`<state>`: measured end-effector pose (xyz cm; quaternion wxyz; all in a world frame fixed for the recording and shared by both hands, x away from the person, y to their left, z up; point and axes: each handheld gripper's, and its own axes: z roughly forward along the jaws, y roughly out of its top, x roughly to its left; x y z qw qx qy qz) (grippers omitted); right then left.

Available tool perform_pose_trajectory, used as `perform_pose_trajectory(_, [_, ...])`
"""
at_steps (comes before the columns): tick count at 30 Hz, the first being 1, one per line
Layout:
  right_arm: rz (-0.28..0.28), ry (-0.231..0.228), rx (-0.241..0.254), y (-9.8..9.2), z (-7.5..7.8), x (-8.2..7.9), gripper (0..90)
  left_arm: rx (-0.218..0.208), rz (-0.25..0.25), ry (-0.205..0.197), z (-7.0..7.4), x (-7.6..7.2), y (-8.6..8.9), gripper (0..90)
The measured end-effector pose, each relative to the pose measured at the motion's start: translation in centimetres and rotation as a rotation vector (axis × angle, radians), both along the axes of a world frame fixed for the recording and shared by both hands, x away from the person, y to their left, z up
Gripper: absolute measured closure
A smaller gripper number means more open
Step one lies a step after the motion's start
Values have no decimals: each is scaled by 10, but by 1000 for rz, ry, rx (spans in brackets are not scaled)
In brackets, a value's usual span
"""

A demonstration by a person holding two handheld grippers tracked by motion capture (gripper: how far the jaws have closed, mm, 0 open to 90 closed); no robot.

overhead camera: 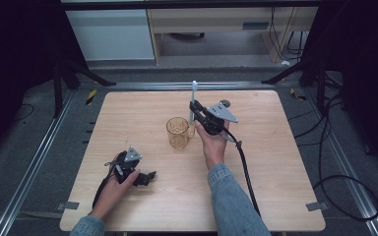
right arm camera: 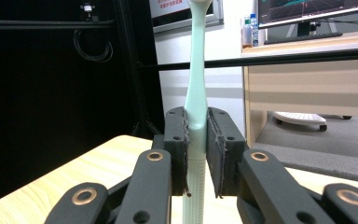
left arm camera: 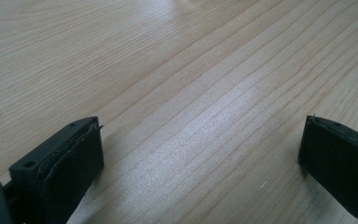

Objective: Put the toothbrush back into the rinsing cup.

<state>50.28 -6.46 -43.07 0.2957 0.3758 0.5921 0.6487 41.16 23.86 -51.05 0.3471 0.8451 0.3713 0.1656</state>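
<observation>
My right gripper point(overhead camera: 193, 106) point(right arm camera: 197, 140) is shut on a pale green toothbrush point(right arm camera: 196, 100) point(overhead camera: 193, 98), which stands upright between the pads with its head up. It hovers just right of an amber see-through cup point(overhead camera: 177, 132) that stands near the middle of the wooden table point(overhead camera: 270, 162). My left gripper point(overhead camera: 150, 175) point(left arm camera: 200, 158) lies low at the table's front left. It is open, its jaws wide apart over bare wood with nothing between them.
A small dark round mark or object point(overhead camera: 225, 103) lies on the table behind the right gripper. The right gripper's cable point(overhead camera: 246, 172) trails across the table toward the front edge. Dark stand legs point(overhead camera: 83, 73) flank the table's far corners.
</observation>
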Motion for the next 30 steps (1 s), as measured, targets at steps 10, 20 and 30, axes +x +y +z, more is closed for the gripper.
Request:
perform_pose_trajectory(10, [6,12,-5,0,-7,2,788,0,0,0,0,0,0,0])
perform_pose_trajectory(20, [14,23,-14,2,-15,4,788,0,0,0,0,0,0,0])
perform_pose_trajectory(30, [22,29,-30,3,-19,4,788,0,0,0,0,0,0,0])
